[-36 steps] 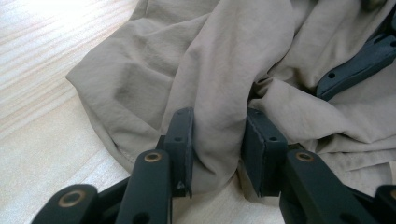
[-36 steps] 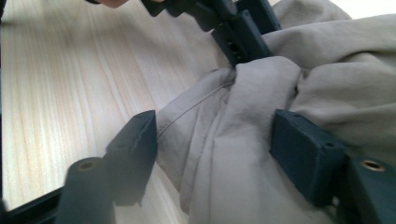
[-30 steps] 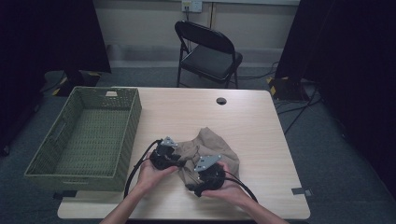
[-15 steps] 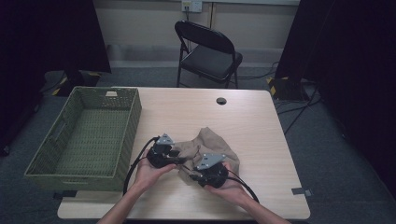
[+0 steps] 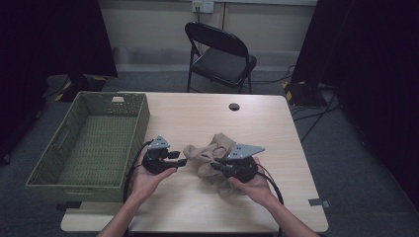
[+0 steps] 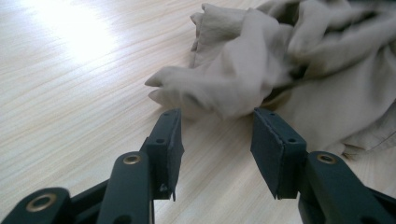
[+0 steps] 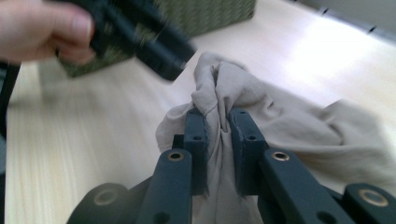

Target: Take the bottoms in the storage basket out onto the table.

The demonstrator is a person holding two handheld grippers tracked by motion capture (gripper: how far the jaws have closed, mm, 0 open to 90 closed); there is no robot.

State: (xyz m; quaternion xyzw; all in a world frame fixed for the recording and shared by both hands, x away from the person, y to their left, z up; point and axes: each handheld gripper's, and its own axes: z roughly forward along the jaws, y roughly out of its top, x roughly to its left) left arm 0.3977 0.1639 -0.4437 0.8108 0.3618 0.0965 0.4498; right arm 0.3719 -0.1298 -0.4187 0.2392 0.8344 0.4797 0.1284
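Pale wooden counter point(image 5: 276, 123) carries a crumpled beige fabric garment point(image 5: 213, 153) at its near centre. Right tongs point(image 7: 217, 128) have just been closing and pinch a fold. Left tongs point(image 6: 217, 140) stand part-open, empty, just beside the garment.

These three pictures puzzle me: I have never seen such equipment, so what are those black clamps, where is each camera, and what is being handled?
A person holds a hand-worked black two-jaw tool in each hand: the left gripper and the right gripper. One picture looks down from above the light wooden table; the other two come from a camera riding on each gripper. On the table lie a crumpled beige cloth and a green woven basket, with a black folding chair behind. The right gripper's jaws have just closed and pinch a fold of the cloth. The left gripper's jaws, just opening, stand apart short of the cloth.
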